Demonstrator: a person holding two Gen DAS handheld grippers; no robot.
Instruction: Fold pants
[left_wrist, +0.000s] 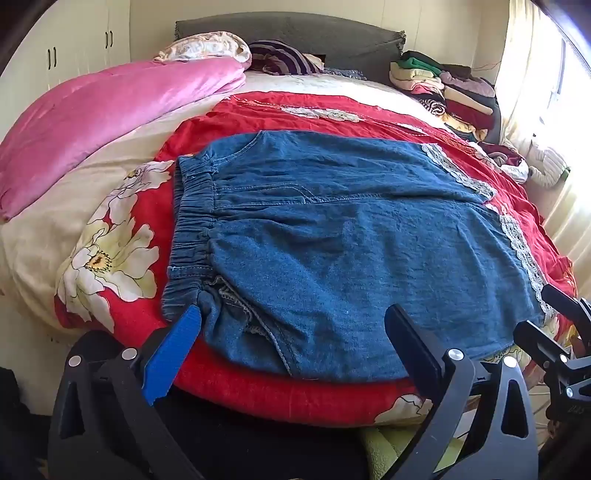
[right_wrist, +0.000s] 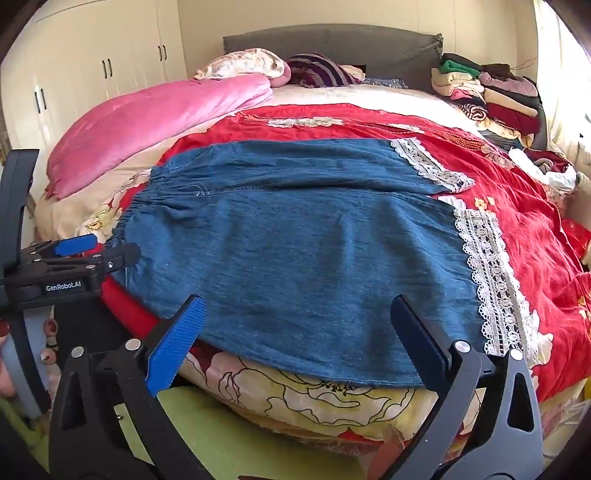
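The blue pants (left_wrist: 332, 236) lie flat on the red bed cover (left_wrist: 295, 110), and the left gripper (left_wrist: 293, 325) and right gripper (right_wrist: 297, 314) have fingers wide apart, holding nothing.

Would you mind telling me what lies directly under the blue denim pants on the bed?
The denim pants lie spread flat on a red floral bedspread, which shows around their edges. Whatever sits under the pants' middle is covered and cannot be seen.
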